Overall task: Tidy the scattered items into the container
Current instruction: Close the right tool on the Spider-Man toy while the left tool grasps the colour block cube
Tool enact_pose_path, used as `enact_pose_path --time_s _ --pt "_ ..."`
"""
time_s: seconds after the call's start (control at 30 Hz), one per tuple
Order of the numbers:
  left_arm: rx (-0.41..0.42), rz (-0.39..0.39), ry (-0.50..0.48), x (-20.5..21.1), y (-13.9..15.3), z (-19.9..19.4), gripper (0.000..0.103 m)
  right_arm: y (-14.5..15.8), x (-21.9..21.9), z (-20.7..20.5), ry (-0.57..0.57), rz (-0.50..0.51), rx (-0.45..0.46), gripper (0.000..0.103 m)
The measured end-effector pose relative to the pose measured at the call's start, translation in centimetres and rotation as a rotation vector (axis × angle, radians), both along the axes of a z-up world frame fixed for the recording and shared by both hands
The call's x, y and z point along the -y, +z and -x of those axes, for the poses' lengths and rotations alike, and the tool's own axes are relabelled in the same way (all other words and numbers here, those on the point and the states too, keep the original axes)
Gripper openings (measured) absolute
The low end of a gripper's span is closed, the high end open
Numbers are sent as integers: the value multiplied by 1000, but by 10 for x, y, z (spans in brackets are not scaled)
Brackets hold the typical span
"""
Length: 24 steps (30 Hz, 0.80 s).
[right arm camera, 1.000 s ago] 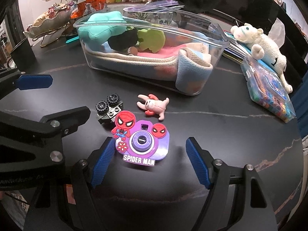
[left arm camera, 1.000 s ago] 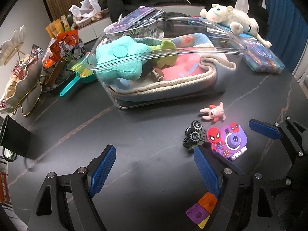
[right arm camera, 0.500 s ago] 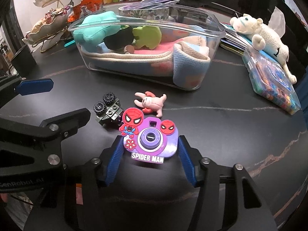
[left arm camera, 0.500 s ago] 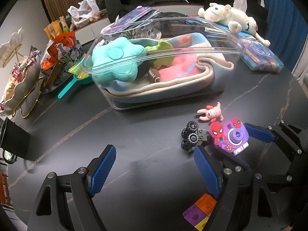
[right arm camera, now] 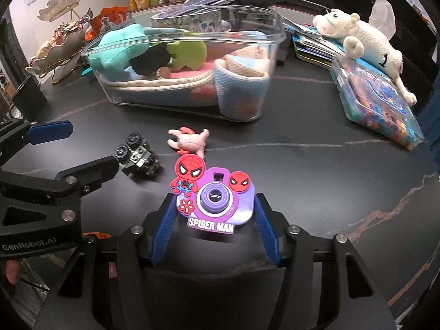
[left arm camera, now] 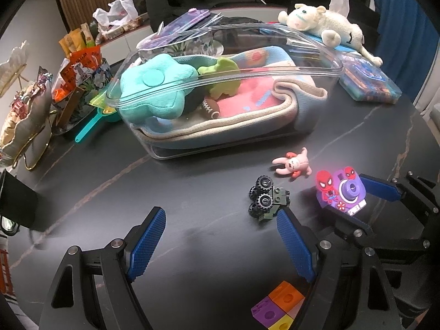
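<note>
My right gripper (right arm camera: 214, 210) is shut on a purple Spider-Man toy camera (right arm camera: 216, 196), its blue pads pressed to both sides. In the left wrist view the camera (left arm camera: 341, 191) stands tilted up in that gripper (left arm camera: 360, 206) at the right. The left gripper (left arm camera: 220, 217) hangs open over bare table, its right finger close to a dark wheeled block car (left arm camera: 268, 199). A pink bunny figure (left arm camera: 293, 163) lies between the car and the clear plastic tub (left arm camera: 247, 75). The tub holds a folded blanket, a teal flower cushion and a green plush. Coloured cubes (left arm camera: 280, 308) lie under the left gripper.
A white lamb plush (right arm camera: 360, 35) lies on books behind a blue bead box (right arm camera: 379, 101) at the right. A shell-shaped stand with sweets (left arm camera: 22, 115), snack packets (left arm camera: 82, 66) and a teal scoop (left arm camera: 90, 126) crowd the left. A black cup (left arm camera: 16, 200) stands at the left edge.
The right gripper moved in around the Spider-Man camera, closed on it and tilted it up off the table. The left gripper stayed open and barely shifted.
</note>
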<state>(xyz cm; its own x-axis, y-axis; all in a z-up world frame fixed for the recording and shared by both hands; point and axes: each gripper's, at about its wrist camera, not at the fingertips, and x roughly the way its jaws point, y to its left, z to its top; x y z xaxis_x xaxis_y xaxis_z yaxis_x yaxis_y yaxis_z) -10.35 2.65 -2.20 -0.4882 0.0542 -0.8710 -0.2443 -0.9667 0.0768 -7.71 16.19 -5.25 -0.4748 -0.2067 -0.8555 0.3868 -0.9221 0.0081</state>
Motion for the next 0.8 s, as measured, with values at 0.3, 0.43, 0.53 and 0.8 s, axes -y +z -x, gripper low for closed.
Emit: enact_pose_path --time_s 0.3,0.43,0.53,0.8 --pt "10 -14 -19 -8 -3 -2 80 6 -21 4 -47 -8 -15 53" --pt "16 -12 -27 -12 -5 -2 80 8 -26 4 -55 -2 -22 53" --pt "20 -10 -31 -15 -6 -5 80 9 -30 5 -63 3 -24 53" --pt "26 -18 -36 -17 -8 -31 80 10 -31 2 -50 11 -30 53"
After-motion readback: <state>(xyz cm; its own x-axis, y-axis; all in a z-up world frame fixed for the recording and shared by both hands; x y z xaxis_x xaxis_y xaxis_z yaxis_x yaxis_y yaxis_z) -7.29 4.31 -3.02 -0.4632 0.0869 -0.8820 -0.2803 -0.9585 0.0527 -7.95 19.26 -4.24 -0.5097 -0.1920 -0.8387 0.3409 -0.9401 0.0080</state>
